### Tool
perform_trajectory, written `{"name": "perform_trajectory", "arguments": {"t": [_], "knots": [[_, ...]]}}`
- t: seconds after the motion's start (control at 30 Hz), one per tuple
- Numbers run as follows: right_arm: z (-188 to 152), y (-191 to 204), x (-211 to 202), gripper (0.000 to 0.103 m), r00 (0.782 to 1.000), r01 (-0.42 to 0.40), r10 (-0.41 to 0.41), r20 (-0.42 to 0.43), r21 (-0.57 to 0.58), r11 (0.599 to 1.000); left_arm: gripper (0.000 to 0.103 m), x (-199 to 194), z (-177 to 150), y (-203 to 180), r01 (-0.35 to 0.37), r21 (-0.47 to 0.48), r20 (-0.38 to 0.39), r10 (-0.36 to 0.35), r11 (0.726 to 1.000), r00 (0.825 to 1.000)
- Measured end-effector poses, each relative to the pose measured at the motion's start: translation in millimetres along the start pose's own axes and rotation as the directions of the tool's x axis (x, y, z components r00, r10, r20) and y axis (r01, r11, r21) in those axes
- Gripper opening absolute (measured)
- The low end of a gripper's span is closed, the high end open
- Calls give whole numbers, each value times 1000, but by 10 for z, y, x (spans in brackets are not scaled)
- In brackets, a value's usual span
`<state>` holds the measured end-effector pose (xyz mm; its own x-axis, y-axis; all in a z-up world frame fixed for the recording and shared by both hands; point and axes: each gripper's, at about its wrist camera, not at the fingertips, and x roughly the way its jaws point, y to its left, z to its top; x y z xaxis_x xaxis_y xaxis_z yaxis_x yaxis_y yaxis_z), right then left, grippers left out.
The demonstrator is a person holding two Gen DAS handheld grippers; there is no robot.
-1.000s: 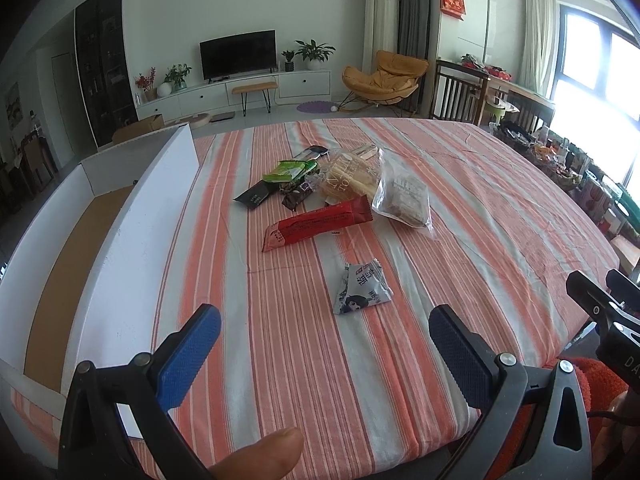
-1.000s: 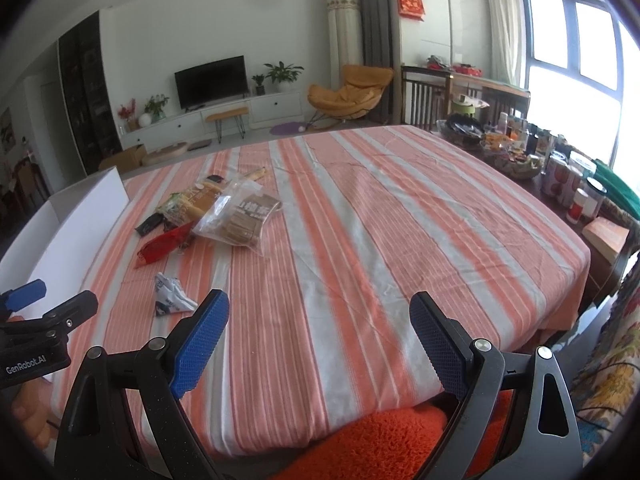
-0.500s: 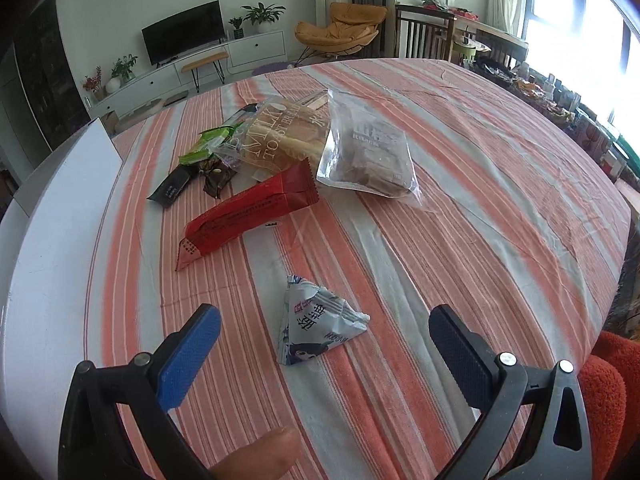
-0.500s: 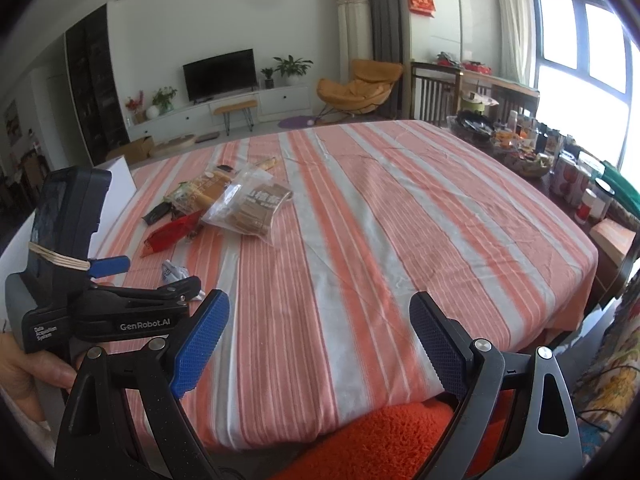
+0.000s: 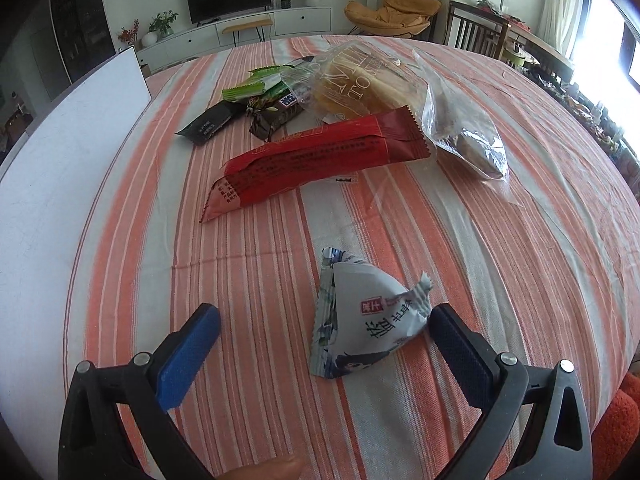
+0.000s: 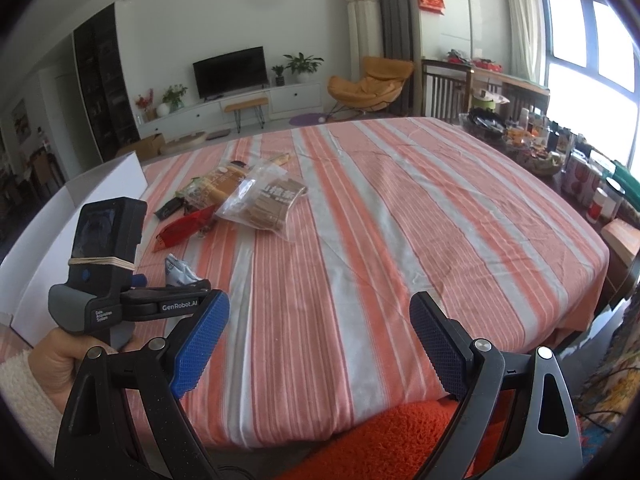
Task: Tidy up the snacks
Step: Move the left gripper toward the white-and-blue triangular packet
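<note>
Orange-and-grey striped tablecloth (image 5: pixel 500 240) carries one white cardboard box (image 5: pixel 60 152) at its left edge and several snacks. Beyond the tablecloth's centre lie two clear bags (image 5: pixel 464 120), one long red wrapper (image 5: pixel 320 160), then one small pale-blue triangular packet (image 5: pixel 368 316) between the spread-wide left gripper (image 5: pixel 326 332). The right gripper (image 6: pixel 320 330) gapes empty.

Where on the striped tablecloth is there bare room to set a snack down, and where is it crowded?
The whole stretch from the clear cookie bag to the far and window-side edges of the tablecloth is bare. A smaller strip lies between the red wrapper and the white box. It is crowded around the green packets and bread bag, which overlap.
</note>
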<state>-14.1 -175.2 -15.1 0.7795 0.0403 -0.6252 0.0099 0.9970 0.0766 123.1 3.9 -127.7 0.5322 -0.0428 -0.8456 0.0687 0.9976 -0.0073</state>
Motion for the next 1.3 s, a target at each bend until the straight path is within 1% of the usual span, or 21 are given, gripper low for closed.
{"name": "perform_trajectory", "arguments": {"t": [0.2, 0.43, 0.63, 0.73, 1.3], "knots": [[-5, 5, -13, 94, 1000, -1, 1, 1, 0, 1000, 103, 4, -32, 22, 0, 3, 42, 0, 1000, 999], [5, -15, -41, 94, 1000, 3, -3, 6, 0, 1000, 103, 28, 31, 154, 35, 50, -4, -35, 998, 999], [8, -33, -19, 94, 1000, -1, 1, -1, 10, 1000, 103, 28, 11, 357, 28, 28, 13, -29, 999, 1000], [5, -19, -10, 94, 1000, -5, 5, -4, 5, 1000, 103, 9, -44, 358, 17, 28, 43, -18, 999, 999], [-20, 6, 43, 94, 1000, -13, 13, -21, 2, 1000, 103, 6, -52, 361, 16, 25, 51, -18, 1000, 999]]}}
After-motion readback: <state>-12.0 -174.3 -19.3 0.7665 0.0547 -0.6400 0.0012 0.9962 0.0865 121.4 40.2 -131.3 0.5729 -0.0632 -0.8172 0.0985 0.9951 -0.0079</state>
